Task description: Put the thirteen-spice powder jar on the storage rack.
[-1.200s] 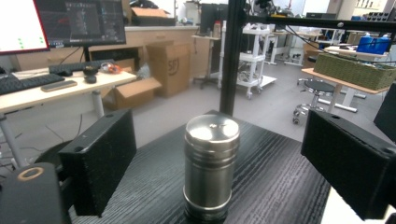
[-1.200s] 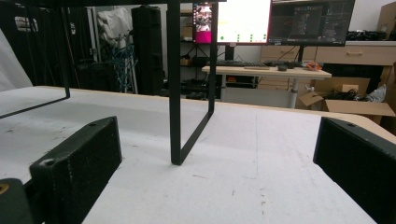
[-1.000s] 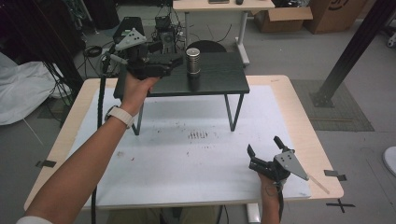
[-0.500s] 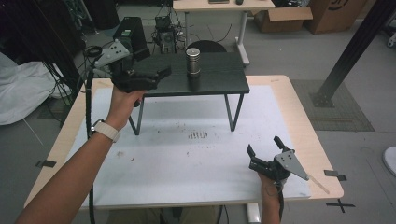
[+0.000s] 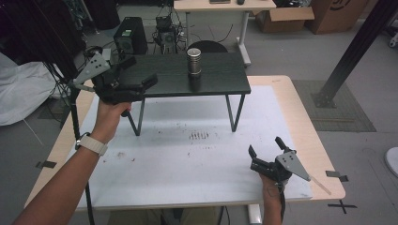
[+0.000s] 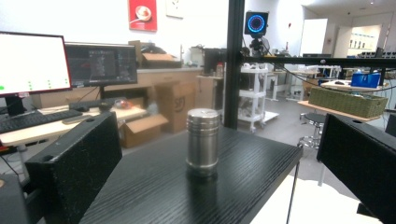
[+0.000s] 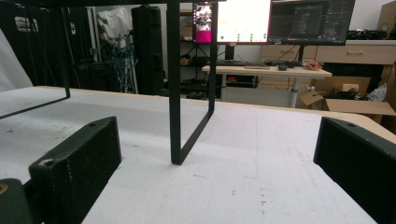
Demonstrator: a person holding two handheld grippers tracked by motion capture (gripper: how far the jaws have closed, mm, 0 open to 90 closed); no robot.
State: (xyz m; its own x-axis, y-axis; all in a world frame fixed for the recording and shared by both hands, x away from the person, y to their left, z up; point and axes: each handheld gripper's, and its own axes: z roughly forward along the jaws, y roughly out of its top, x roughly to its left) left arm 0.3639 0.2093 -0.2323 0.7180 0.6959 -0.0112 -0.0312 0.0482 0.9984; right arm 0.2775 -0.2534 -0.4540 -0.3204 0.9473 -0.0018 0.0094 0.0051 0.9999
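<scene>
A steel cylindrical canister stands upright on a small black raised shelf at the back of the white-topped table. My left gripper hovers open at the shelf's left end, well short of the canister, with nothing in it. In the left gripper view the canister stands ahead on the dark shelf top, between the two spread black fingers. My right gripper is open and low over the table near the front right, holding nothing.
The shelf's thin black legs stand on the white sheet, which carries a few dark smudges in the middle. Desks, monitors, cardboard boxes and a black post lie beyond the table.
My left gripper has drawn back to the left, away from the canister, and stays open. The canister and the right gripper have not moved.
</scene>
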